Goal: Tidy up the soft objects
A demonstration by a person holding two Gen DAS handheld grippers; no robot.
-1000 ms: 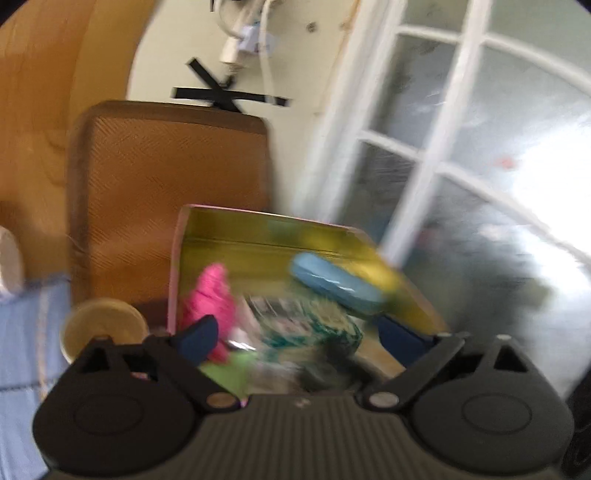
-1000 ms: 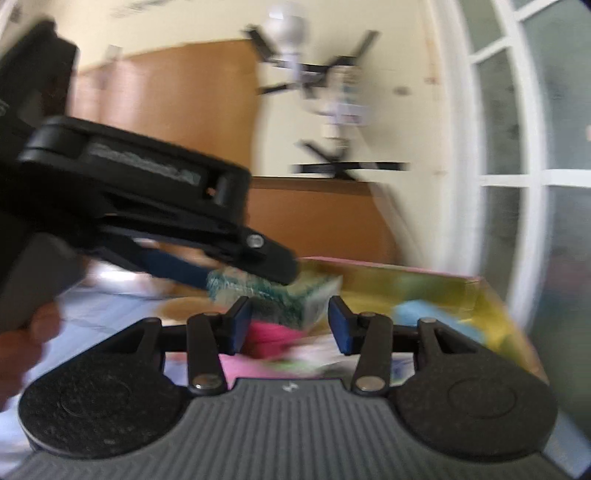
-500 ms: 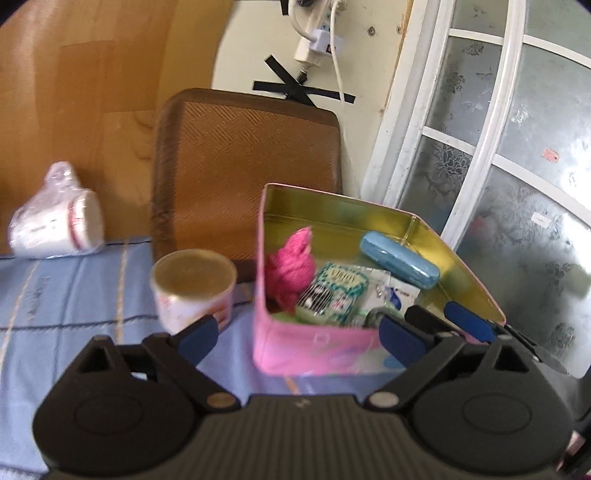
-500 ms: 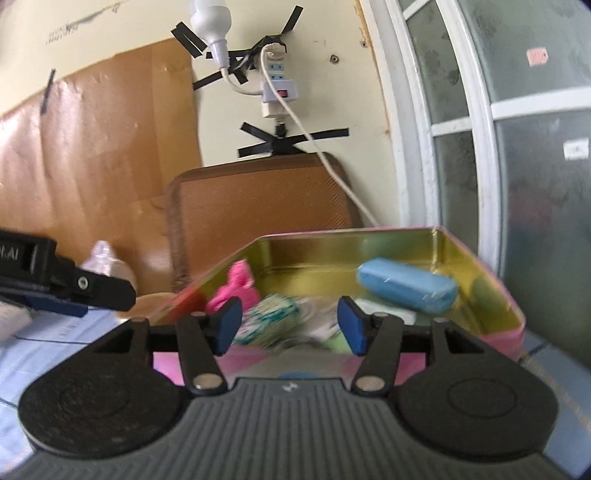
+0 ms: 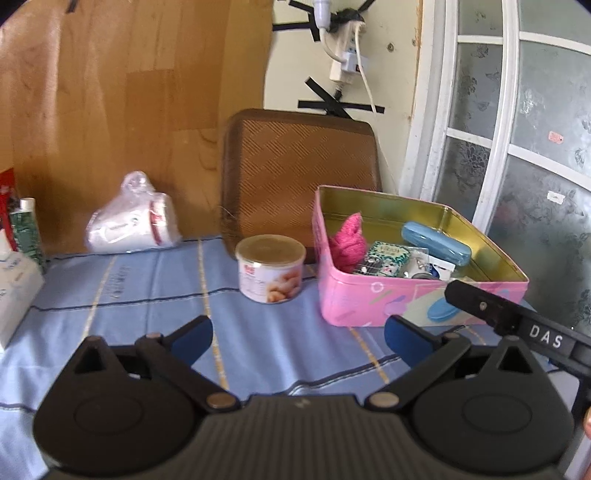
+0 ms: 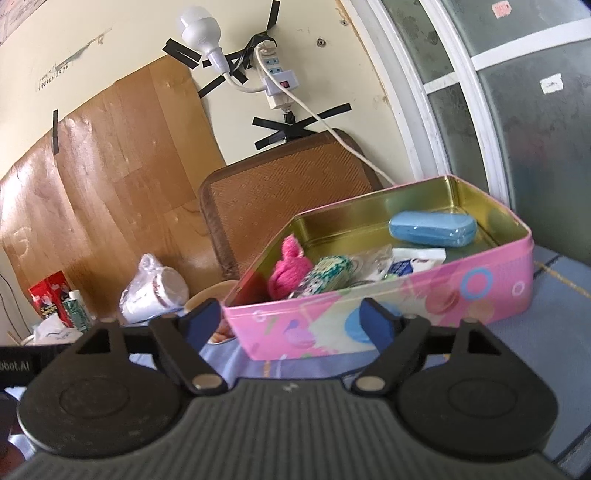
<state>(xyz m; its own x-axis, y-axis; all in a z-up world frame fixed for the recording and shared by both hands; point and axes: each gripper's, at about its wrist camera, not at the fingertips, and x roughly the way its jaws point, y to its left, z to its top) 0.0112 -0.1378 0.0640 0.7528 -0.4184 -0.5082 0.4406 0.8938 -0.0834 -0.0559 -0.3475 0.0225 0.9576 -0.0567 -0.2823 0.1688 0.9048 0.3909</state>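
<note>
Just bare cloth (image 5: 155,295) before tin (image 5: 369,306)

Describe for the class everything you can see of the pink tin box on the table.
The pink tin box is a lidless metal container, pink outside with pastel circles and shapes, shiny gold inside. It sits upright on the blue striped tablecloth, near the window. Inside lie a pink fluffy item, a green patterned pack, a blue case and small packets. Neither gripper touches it.

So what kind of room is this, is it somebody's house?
Probably a lived-in room at home. A blue striped cloth covers the surface, a power strip and bare bulb are taped to the wall, and a pink tin holds odds and ends.
</note>
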